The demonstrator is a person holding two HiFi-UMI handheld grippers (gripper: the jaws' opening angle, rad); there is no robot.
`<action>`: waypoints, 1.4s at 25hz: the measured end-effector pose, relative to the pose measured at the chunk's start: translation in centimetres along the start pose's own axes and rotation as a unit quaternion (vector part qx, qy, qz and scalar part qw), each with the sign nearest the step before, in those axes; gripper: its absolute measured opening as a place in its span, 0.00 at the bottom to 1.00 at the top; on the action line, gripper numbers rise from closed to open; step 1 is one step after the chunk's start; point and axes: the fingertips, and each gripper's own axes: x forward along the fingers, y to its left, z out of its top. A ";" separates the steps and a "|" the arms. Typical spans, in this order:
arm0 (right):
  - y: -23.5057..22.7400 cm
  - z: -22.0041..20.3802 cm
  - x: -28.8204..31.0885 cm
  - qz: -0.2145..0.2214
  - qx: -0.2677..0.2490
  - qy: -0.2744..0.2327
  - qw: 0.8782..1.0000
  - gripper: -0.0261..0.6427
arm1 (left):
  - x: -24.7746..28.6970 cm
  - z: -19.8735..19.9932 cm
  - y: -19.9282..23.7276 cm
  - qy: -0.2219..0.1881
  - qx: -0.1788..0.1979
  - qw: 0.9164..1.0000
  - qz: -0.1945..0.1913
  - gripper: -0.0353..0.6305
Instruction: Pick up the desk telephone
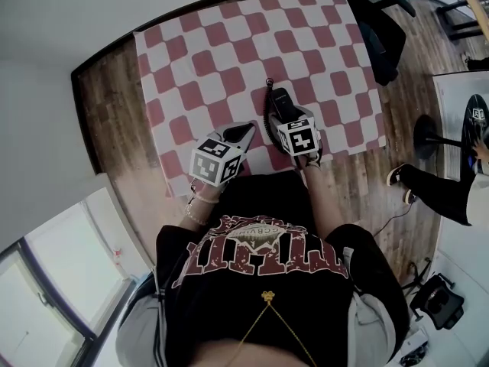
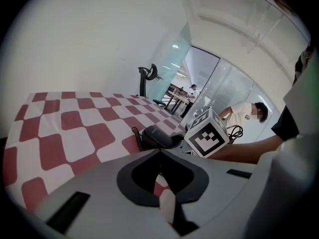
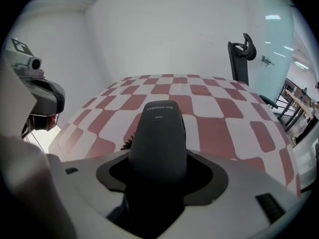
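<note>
The black desk telephone (image 1: 278, 102) lies on the red-and-white checked cloth (image 1: 229, 60), near the table's front edge. My right gripper (image 1: 286, 121) reaches over its near end. In the right gripper view the black handset (image 3: 158, 133) fills the space between the jaws, which are shut on it. My left gripper (image 1: 243, 131) hovers just left of the phone, apart from it, shut with nothing held. From the left gripper view the phone (image 2: 158, 137) and its coiled cord (image 2: 135, 136) lie ahead to the right, beside the right gripper's marker cube (image 2: 207, 133).
A black office chair (image 1: 376, 23) stands at the table's far right corner. A seated person's leg and shoe (image 1: 428, 188) are on the wooden floor to the right, next to a round stand base (image 1: 428, 136). A window (image 1: 53, 281) fills the lower left.
</note>
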 end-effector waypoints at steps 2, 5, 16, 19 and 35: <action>0.0 -0.1 -0.2 0.003 -0.008 0.002 1.000 0.47 | 0.0 0.0 -0.2 -0.001 0.002 1.000 -0.001 0.06; 0.1 -0.3 -0.1 0.009 -0.028 0.014 0.999 0.47 | 0.0 0.0 -0.2 -0.004 0.005 1.000 0.000 0.06; 0.9 -1.4 -1.1 0.031 -0.065 0.048 0.996 0.47 | -0.2 -0.1 -0.6 0.002 0.011 1.000 -0.001 0.06; 1.0 -1.8 -1.5 0.040 -0.067 0.056 0.995 0.47 | -0.2 -0.1 -0.8 0.006 0.015 1.000 -0.003 0.06; 3.3 0.3 -6.1 0.093 -0.107 0.077 0.987 0.47 | 0.3 -1.1 -0.7 0.026 0.024 0.999 0.000 0.06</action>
